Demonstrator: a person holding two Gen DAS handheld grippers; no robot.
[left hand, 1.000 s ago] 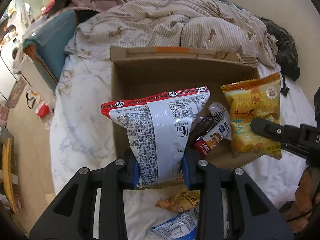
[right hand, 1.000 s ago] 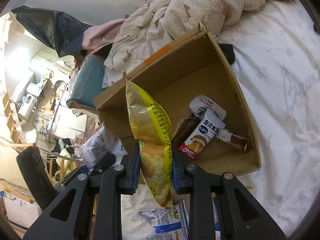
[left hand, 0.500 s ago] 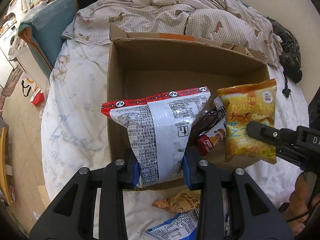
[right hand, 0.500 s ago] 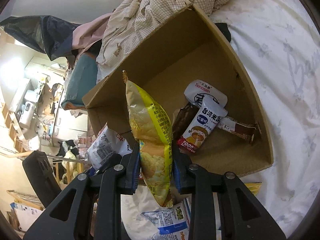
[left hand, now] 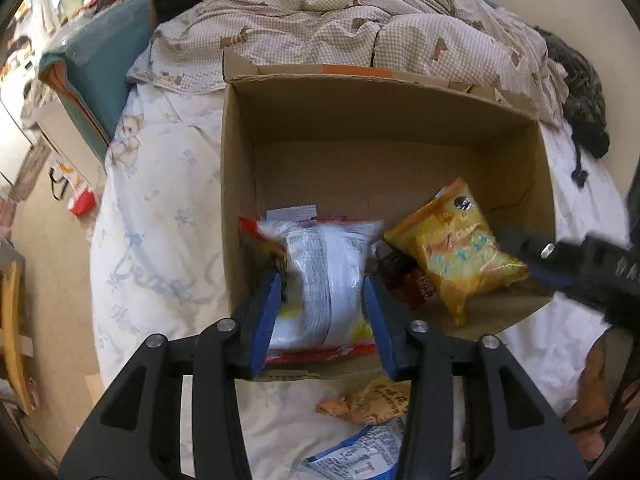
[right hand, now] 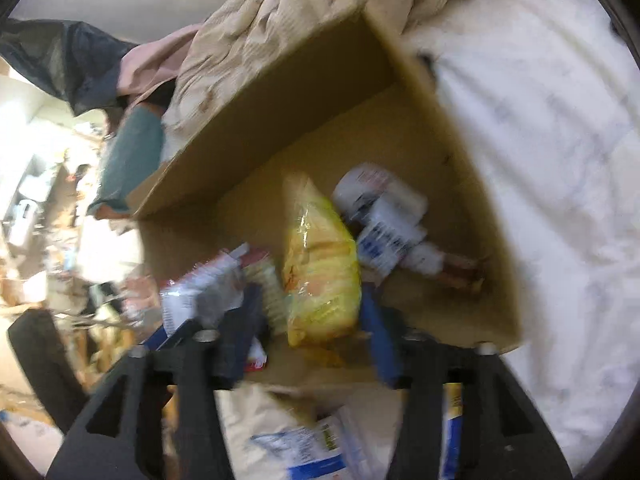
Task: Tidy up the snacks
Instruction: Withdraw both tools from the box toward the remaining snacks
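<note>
An open cardboard box (left hand: 380,120) lies on the bed. My left gripper (left hand: 324,300) is open over its near edge; a white and red snack bag (left hand: 324,268) lies between the spread fingers on the box floor. My right gripper (right hand: 316,316) is open, and the yellow chip bag (right hand: 320,264) lies in the box between its fingers. It also shows in the left wrist view (left hand: 452,244), with the right gripper's finger (left hand: 532,248) beside it. Small white and brown snack packs (right hand: 392,220) lie deeper in the box.
Loose snack packets lie on the white sheet in front of the box: an orange one (left hand: 368,400) and a blue-white one (left hand: 360,456). A rumpled checked quilt (left hand: 360,24) is behind the box. The bed edge and floor are at left (left hand: 52,248).
Both grippers have opened and let go of their bags, which dropped into the box. Both grippers moved lower, closer to the box.
</note>
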